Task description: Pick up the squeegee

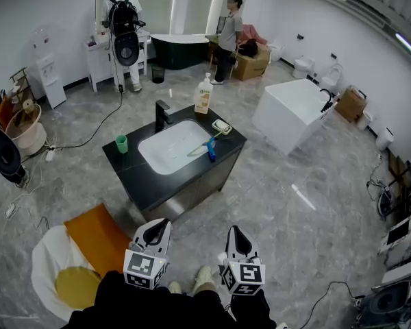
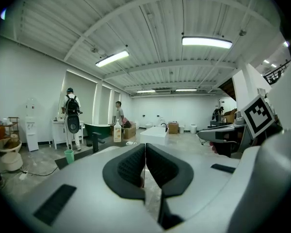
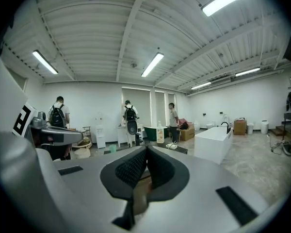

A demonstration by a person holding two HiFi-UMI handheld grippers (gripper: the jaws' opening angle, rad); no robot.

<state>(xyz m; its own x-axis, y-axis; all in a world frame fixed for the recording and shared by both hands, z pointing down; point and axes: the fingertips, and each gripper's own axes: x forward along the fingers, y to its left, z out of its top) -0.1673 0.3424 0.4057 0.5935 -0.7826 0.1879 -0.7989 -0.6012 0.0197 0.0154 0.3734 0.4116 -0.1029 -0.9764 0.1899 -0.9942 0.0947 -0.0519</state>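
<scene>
The squeegee (image 1: 209,147), with a blue handle, lies across the right rim of the white sink (image 1: 166,157), which is set in a black vanity counter (image 1: 133,172) in the middle of the room. Both grippers hang low in the head view, well short of the counter and apart from it. My left gripper (image 1: 155,230) is shut with nothing between its pads, and my right gripper (image 1: 239,239) is shut and empty too. In the left gripper view the jaws (image 2: 145,152) meet in a thin line; in the right gripper view the jaws (image 3: 146,153) do the same.
On the counter stand a green cup (image 1: 122,143), a black faucet (image 1: 162,114), a soap bottle (image 1: 203,94) and a soap dish (image 1: 222,125). A white bathtub (image 1: 293,112) stands to the right, an orange mat (image 1: 96,240) on the floor to the left. Two people stand at the far wall.
</scene>
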